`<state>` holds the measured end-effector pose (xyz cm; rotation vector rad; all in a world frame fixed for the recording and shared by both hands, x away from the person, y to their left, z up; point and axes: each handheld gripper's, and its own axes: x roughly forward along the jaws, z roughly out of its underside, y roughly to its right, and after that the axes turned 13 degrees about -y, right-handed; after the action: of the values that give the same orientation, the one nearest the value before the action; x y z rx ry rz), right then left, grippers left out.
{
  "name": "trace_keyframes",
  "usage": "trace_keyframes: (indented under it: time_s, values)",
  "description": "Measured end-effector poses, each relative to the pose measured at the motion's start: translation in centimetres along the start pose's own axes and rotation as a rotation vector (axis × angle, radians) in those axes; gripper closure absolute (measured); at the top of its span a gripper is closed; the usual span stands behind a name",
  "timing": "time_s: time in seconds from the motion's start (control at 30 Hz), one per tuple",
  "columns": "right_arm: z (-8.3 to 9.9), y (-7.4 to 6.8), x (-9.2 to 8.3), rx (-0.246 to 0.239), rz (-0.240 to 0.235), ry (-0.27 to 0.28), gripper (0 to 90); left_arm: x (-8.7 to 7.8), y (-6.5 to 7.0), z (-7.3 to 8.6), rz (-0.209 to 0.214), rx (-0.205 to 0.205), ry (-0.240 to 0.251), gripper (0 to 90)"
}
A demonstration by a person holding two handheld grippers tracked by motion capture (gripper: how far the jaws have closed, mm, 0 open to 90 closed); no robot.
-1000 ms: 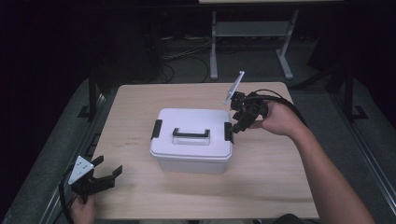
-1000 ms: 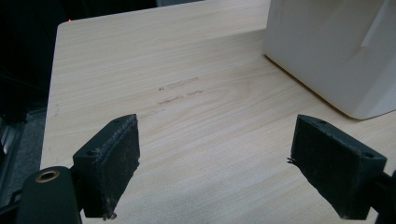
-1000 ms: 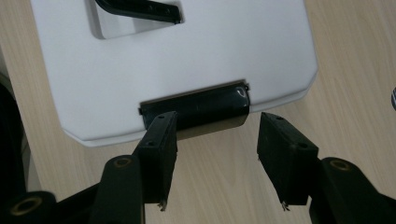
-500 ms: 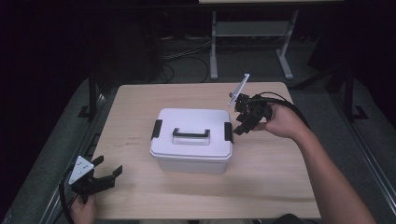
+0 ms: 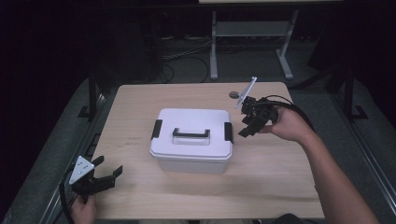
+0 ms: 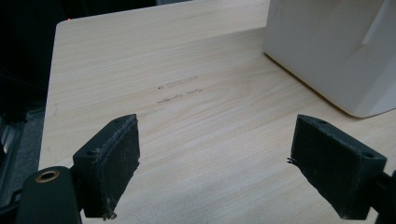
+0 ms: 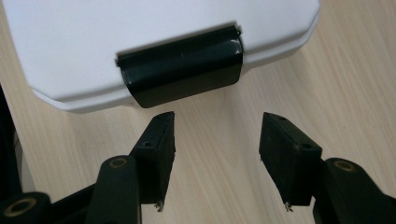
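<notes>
A white lidded box (image 5: 191, 126) with a black handle (image 5: 190, 135) and black side latches stands mid-table. My right gripper (image 5: 246, 127) hovers just right of the box's right latch (image 5: 228, 132). It is open, its jaws have just widened a little, and nothing lies between them. In the right gripper view the gripper (image 7: 217, 140) points at that latch (image 7: 182, 70), which lies closed over the lid's edge (image 7: 140, 32), a short gap away. My left gripper (image 5: 109, 166) rests open at the table's near left corner. Its jaws (image 6: 229, 163) stand wide over bare wood, the box (image 6: 336, 46) off to the right.
The light wooden table (image 5: 280, 177) has bare room on all sides of the box. A small dark round object (image 5: 233, 94) lies near the far edge. Beyond the table stand a metal frame (image 5: 247, 32) and floor cables (image 5: 182, 56).
My right gripper has slid slightly right and down toward the table beside the box's right latch. The left gripper and the box have stayed put.
</notes>
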<state>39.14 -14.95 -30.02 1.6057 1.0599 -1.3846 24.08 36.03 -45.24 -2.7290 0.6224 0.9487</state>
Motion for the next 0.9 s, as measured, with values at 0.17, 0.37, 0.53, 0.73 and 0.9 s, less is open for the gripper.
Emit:
trace_keyframes:
  time_s: [0.17,0.37,0.53,0.73,0.9]
  values:
    - [0.6,0.2,0.4,0.006,0.000,0.002,44.1,-0.1,-0.1,0.1,-0.001,-0.001,-0.002,15.1]
    - [1.3,0.3,0.9,0.019,-0.003,0.002,43.4,0.0,-0.1,0.1,-0.002,-0.005,-0.001,15.1]
    - [1.8,0.4,1.3,0.025,0.001,0.006,42.8,0.0,-0.2,0.1,-0.002,-0.006,0.001,15.1]
    - [2.4,0.5,1.7,0.036,-0.001,0.006,41.9,-0.1,-0.1,0.1,-0.003,-0.005,-0.001,15.0]
    - [2.7,0.6,1.9,0.043,-0.002,0.004,41.9,-0.1,-0.1,0.1,-0.003,-0.006,-0.001,15.0]
